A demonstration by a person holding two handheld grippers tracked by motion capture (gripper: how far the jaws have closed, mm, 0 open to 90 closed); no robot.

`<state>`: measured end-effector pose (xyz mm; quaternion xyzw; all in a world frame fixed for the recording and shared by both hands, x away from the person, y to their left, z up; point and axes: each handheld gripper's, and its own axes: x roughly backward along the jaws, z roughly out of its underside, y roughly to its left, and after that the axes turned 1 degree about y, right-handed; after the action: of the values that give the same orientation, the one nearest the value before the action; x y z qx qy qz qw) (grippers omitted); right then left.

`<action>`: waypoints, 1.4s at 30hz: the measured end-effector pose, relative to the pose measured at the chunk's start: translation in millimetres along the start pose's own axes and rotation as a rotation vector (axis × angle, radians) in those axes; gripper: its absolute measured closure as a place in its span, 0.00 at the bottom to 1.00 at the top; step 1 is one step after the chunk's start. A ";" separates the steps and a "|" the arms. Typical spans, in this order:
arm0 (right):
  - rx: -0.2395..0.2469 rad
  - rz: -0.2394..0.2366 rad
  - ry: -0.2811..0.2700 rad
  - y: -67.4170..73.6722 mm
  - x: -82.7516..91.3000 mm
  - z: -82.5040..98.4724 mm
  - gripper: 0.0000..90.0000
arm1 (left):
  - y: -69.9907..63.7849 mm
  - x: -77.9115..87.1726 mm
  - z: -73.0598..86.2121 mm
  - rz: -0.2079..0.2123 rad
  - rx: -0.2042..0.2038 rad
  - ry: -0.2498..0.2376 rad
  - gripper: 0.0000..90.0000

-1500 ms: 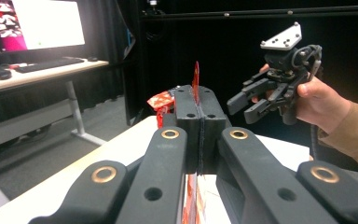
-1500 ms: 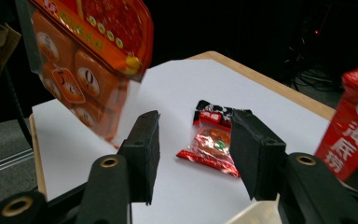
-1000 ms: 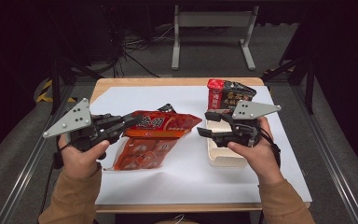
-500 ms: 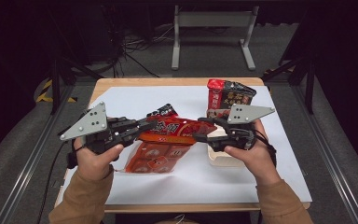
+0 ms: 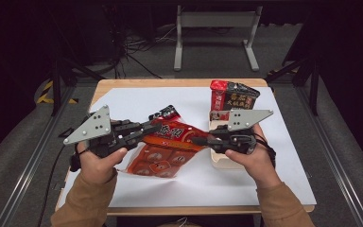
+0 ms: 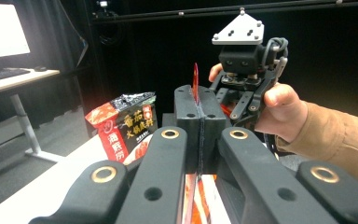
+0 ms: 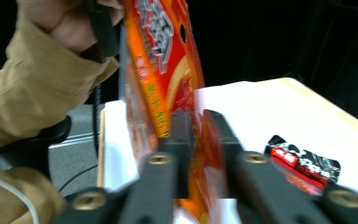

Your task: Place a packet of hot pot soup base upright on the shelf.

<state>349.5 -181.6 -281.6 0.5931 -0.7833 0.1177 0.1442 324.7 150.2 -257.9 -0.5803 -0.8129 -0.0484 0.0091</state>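
Note:
A red and orange snack bag [image 5: 170, 142] hangs over the white sheet between my two grippers. My left gripper [image 5: 153, 126] is shut on the bag's left edge, and in the left gripper view the bag [image 6: 196, 79] stands edge-on between the left gripper's [image 6: 200, 102] pressed jaws. My right gripper [image 5: 196, 140] has just been closing on the bag's right corner. In the right gripper view, which is blurred, the bag [image 7: 161, 42] fills the narrow gap of the right gripper [image 7: 196, 126], with the pads against it.
A red and black packet [image 5: 231, 97] stands upright at the back right of the white sheet [image 5: 283, 156]. A wooden tray [image 5: 224, 161] lies under my right hand. A small black and red sachet [image 5: 164, 112] lies behind the bag.
The left gripper has lifted the bag and carried it toward the middle. The right gripper has come left to the bag's right corner and its jaws have closed on it.

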 end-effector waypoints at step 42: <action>0.004 0.097 0.037 11.4 37.3 -58.3 1.00 | 27.7 12.0 13.9 -0.126 0.096 -0.018 0.40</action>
<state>334.0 -191.1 -213.8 0.5526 -0.8080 0.1371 0.1516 347.4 171.7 -269.0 -0.5274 -0.8492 -0.0043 0.0265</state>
